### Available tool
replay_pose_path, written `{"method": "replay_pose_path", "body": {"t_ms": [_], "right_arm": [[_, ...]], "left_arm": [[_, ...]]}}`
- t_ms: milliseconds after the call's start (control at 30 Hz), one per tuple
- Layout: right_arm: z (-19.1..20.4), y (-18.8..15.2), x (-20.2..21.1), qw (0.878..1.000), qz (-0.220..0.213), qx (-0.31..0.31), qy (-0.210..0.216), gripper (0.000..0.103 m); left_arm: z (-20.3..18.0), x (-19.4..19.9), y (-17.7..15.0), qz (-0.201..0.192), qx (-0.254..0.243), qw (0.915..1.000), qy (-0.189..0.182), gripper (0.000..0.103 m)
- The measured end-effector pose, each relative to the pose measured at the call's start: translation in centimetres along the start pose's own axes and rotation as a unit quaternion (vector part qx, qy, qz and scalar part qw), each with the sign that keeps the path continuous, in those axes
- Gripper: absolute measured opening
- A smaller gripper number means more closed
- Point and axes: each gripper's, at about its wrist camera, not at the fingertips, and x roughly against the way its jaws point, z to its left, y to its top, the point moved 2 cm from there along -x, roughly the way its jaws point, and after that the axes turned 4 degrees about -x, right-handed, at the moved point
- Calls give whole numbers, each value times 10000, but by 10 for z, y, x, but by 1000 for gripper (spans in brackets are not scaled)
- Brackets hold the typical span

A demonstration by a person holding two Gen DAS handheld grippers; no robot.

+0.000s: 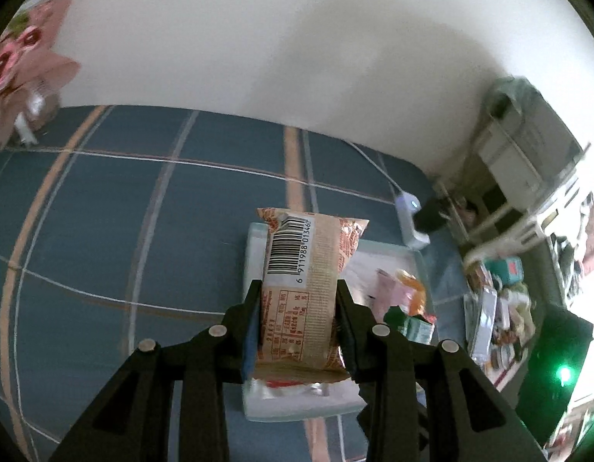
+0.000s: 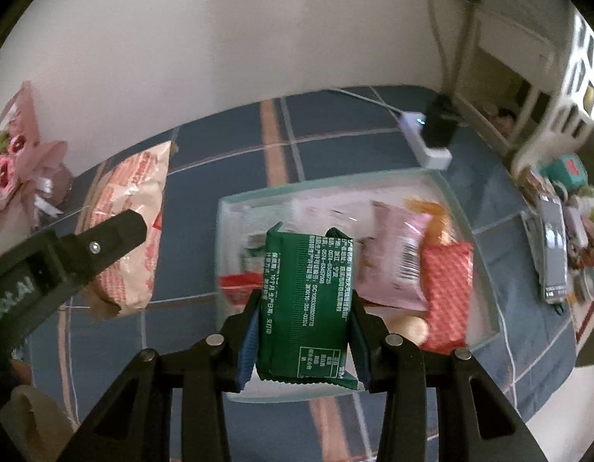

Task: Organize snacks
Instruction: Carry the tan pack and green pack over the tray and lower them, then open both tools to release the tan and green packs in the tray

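Observation:
My left gripper (image 1: 299,288) is shut on a tan snack packet (image 1: 308,254) with a barcode label, held above the near left corner of a pale clear tray (image 1: 254,254). My right gripper (image 2: 306,298) is shut on a dark green snack packet (image 2: 308,300) printed with white text, over the front part of the same tray (image 2: 335,183). In the tray lie a pink packet (image 2: 393,261), a red packet (image 2: 447,292) and an orange one (image 2: 431,211). In the right wrist view, one black finger (image 2: 116,235) of the left gripper shows at left in front of a cream and red packet (image 2: 131,200).
A blue plaid cloth (image 1: 104,211) covers the surface, with a white wall behind it. A white power strip (image 2: 427,142) with a cable lies behind the tray. A pink flower wrap (image 2: 16,177) stands far left. Cluttered shelves and boxes (image 2: 554,238) crowd the right side.

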Motion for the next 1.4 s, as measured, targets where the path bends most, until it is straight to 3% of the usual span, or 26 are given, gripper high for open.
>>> {"method": "replay_pose_path", "body": {"t_ms": [267, 467, 700, 800, 900, 967, 1000, 1033, 1133, 1267, 1400], "right_arm": [[-56, 3, -29, 9969, 424, -664, -42, 43], [-61, -1, -54, 9943, 774, -731, 22, 43], [-66, 1, -69, 9930, 873, -787, 60, 43], [-67, 1, -69, 9927, 882, -825, 60, 44], [-66, 0, -67, 9931, 859, -803, 43, 45], [-65, -2, -64, 9936, 848, -743, -53, 50], [-65, -4, -61, 9938, 833, -733, -87, 62], [-65, -6, -60, 9939, 817, -724, -121, 72], [-63, -14, -54, 9948, 756, -661, -167, 81], [-65, -25, -48, 9945, 730, -652, -364, 95], [-65, -38, -39, 9953, 666, -591, -378, 103]], "left_arm": [[-36, -38, -13, 455, -236, 9984, -234, 37], [-44, -61, -15, 598, -267, 9974, -299, 37], [-47, -75, -18, 752, -123, 9956, -537, 37], [-45, -68, -17, 699, -83, 9957, -610, 55], [-40, -55, -16, 592, -65, 9969, -522, 57], [-31, -45, -17, 543, 18, 9977, -403, 58], [-26, -40, -18, 506, 59, 9982, -323, 61], [-19, -33, -21, 445, 87, 9989, -150, 68], [-1, -19, -31, 311, -28, 9978, 579, 83], [22, -16, -52, 397, -264, 9853, 1639, 87], [36, -19, -72, 648, -500, 9764, 1998, 87]]}}
